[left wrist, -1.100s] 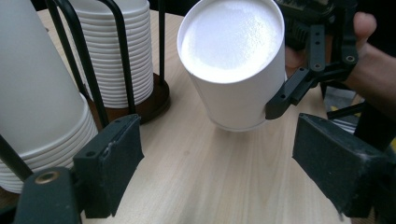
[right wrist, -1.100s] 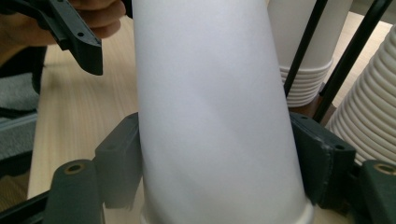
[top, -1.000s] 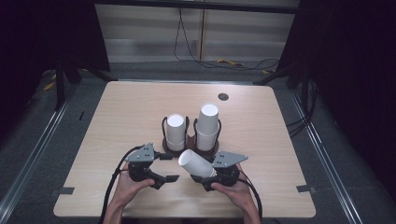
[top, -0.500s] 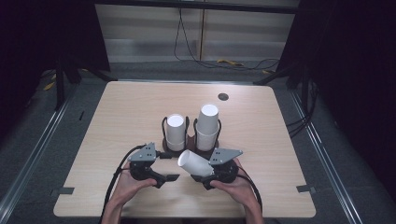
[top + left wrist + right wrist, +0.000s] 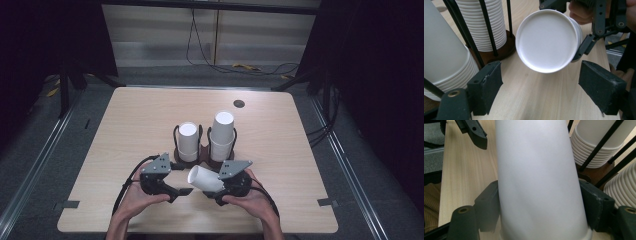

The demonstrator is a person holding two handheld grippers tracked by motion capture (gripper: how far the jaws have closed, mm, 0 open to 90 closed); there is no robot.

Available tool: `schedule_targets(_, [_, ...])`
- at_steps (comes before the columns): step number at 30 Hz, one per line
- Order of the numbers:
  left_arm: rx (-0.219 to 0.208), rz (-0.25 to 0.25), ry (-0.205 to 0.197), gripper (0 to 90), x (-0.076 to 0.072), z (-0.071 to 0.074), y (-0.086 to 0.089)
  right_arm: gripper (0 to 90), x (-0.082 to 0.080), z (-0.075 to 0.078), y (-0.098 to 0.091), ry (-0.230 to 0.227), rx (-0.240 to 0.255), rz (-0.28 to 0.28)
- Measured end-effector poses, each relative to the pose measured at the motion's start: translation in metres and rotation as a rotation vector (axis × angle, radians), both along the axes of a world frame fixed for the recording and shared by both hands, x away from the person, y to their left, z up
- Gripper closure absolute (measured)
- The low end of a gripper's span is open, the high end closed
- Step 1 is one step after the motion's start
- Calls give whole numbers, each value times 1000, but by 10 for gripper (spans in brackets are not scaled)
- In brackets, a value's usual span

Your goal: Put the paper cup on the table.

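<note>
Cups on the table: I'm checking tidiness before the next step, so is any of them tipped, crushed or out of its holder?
One white cup lies sideways, clamped in the right gripper, out of the holder. It shows no dents. Both stacks stand upright.

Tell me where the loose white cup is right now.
In the high view the white cup lies tilted in the right gripper, near the table's front edge, just before the two cup stacks, facing the open left gripper.

Left gripper (image 5: 184,192) has just spread its jaws (nothing between); right gripper (image 5: 212,192) is clamped, facing it.
</note>
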State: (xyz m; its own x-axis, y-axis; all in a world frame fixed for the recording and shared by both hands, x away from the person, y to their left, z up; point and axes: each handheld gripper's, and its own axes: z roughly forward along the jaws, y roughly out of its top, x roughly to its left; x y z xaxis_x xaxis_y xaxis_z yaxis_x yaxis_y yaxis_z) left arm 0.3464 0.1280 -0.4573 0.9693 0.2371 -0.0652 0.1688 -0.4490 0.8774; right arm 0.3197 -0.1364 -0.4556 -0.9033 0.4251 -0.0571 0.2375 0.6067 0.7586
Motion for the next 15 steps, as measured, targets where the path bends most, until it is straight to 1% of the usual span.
schedule_targets(2, [1,1,2,187,0,0,1,257,2,1,2,4,-16,11])
schedule_targets(3, [16,0,-5,188,-1,0,1,258,2,2,3,3,-23,14])
schedule_targets(5, [33,18,-5,194,-3,0,0,258,4,3,4,9,-36,20])
schedule_targets(7, [31,34,0,199,-3,1,0,258,6,3,6,15,-48,25])
schedule_targets(10, [32,32,-2,224,-2,1,1,258,8,4,8,26,-75,34])
schedule_targets(12, [39,19,1,246,-2,1,1,258,9,4,10,25,-92,37])
schedule_targets(13, [39,23,0,254,-2,1,1,259,9,5,10,29,-106,37])
schedule_targets(15, [42,19,-1,254,-1,2,1,260,10,5,10,36,-116,47])
